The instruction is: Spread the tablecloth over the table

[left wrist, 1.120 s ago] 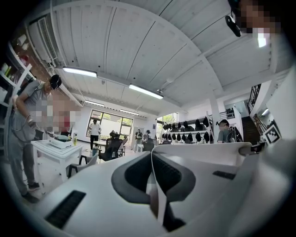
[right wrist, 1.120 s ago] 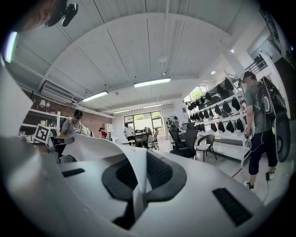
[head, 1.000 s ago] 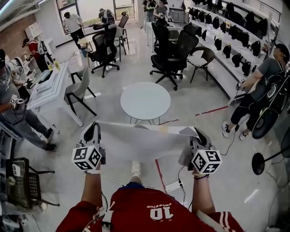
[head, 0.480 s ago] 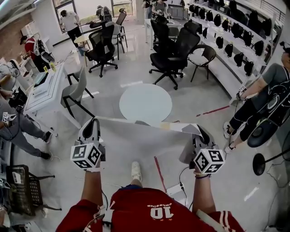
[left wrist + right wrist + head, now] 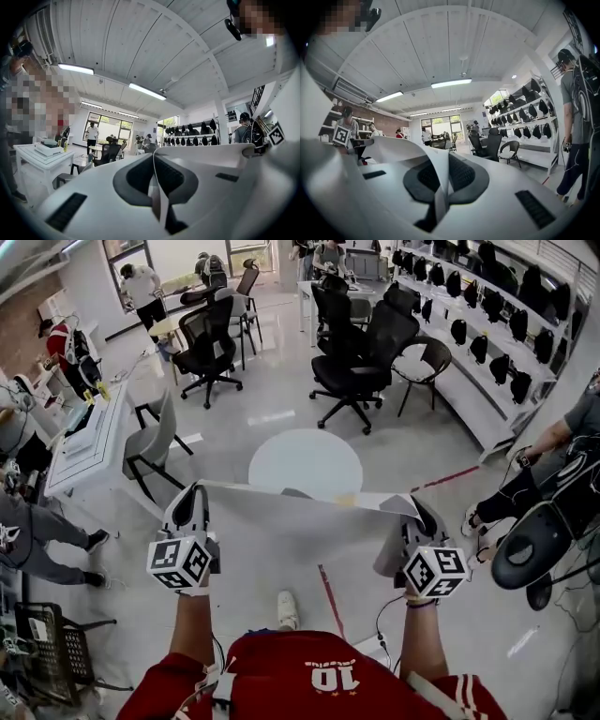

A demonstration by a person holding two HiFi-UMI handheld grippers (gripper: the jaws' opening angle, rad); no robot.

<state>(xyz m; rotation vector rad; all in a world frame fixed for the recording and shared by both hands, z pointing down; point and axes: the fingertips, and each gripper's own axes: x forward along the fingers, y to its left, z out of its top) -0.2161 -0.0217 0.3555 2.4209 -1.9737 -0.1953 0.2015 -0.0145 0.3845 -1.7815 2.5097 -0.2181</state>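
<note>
The left gripper [image 5: 194, 495] is clamped shut on one corner of the white tablecloth [image 5: 300, 526], and the right gripper [image 5: 419, 509] is clamped on the other. The cloth is stretched between them. The bare round table [image 5: 305, 460] stands just ahead of both grippers.

Open floor [image 5: 424, 448] around the round table [image 5: 305, 463]; office chairs [image 5: 361, 357] close behind

Both forearms out front, roughly parallel, left gripper [image 5: 194, 495] and right gripper [image 5: 418, 510] level and well apart at matching height, marker cubes toward the head camera, jaws of each pinched tight on a tablecloth [image 5: 291, 521] edge.
</note>
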